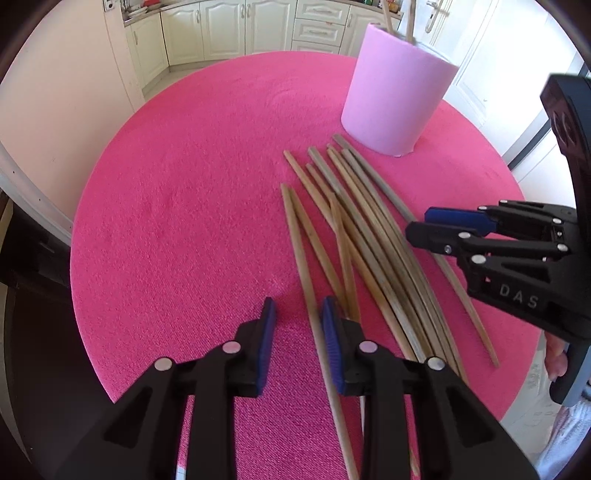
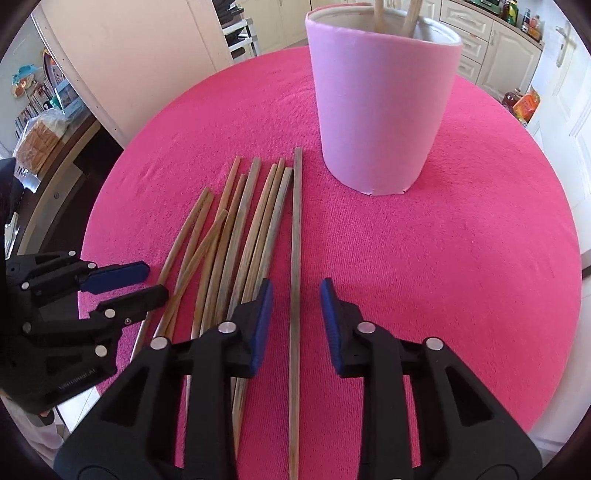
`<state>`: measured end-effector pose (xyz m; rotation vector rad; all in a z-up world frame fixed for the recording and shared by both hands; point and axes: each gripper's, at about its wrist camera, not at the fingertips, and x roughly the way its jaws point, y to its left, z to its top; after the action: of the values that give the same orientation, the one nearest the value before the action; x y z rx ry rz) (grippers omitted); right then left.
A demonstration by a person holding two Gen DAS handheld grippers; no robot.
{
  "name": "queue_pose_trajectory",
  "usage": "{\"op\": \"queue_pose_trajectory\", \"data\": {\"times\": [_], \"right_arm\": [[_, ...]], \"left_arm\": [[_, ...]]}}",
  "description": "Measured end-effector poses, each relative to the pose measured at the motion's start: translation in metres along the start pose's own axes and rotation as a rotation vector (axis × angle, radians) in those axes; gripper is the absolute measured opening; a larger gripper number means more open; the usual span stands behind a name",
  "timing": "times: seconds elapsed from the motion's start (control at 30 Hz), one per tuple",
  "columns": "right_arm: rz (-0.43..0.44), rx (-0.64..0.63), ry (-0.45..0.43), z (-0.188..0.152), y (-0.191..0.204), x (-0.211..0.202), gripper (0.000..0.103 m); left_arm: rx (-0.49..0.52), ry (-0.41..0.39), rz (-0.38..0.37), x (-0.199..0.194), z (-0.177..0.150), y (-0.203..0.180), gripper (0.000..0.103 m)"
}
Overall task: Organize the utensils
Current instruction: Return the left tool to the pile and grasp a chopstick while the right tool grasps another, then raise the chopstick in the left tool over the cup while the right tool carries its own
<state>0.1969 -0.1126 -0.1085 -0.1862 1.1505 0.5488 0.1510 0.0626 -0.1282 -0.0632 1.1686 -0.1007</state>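
Several wooden chopsticks (image 1: pixel 354 229) lie in a loose row on the round pink tablecloth (image 1: pixel 184 184); they also show in the right wrist view (image 2: pixel 240 236). A pink cup (image 1: pixel 395 92) stands beyond them with two chopsticks upright in it; the right wrist view shows it too (image 2: pixel 380 107). My left gripper (image 1: pixel 297 310) is open and empty, its jaws on either side of the leftmost chopstick (image 1: pixel 301 251). My right gripper (image 2: pixel 295 291) is open, its jaws on either side of the rightmost, greyish chopstick (image 2: pixel 296 258), low over the cloth.
The table edge (image 1: pixel 79 295) curves round at the left and near side. White kitchen cabinets (image 1: pixel 221 29) stand beyond the table. A loaf of bread (image 2: pixel 37 140) sits on a side counter at the left. My right gripper also shows in the left wrist view (image 1: pixel 417 225).
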Motion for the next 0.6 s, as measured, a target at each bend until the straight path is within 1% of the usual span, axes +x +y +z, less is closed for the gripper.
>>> {"op": "queue_pose_trajectory", "data": {"times": [0.03, 0.07, 0.17, 0.2, 0.3, 0.43, 0.6], "right_arm": [[-0.004, -0.003, 0.004, 0.001, 0.001, 0.001, 0.026], [-0.007, -0.005, 0.009, 0.003, 0.001, 0.003, 0.023], [-0.018, -0.009, 0.016, 0.006, 0.003, 0.007, 0.017], [-0.026, -0.011, 0.014, 0.007, 0.003, 0.008, 0.012], [-0.02, 0.001, 0.004, 0.005, -0.002, 0.007, 0.006], [-0.005, 0.032, -0.027, -0.001, -0.014, -0.001, 0.006], [0.041, 0.045, -0.09, -0.009, -0.022, -0.021, 0.006]], "left_arm": [[-0.003, -0.002, 0.007, 0.001, 0.001, 0.0, 0.016], [-0.009, -0.005, 0.011, 0.001, 0.002, 0.001, 0.009], [-0.03, -0.01, -0.004, 0.002, 0.002, 0.005, 0.007], [-0.037, -0.014, -0.006, 0.003, 0.004, 0.007, 0.006], [-0.058, -0.042, -0.01, -0.002, 0.008, 0.01, 0.006], [-0.083, -0.098, -0.015, -0.014, 0.011, 0.014, 0.006], [-0.094, -0.218, -0.039, -0.038, 0.02, 0.011, 0.006]]}}
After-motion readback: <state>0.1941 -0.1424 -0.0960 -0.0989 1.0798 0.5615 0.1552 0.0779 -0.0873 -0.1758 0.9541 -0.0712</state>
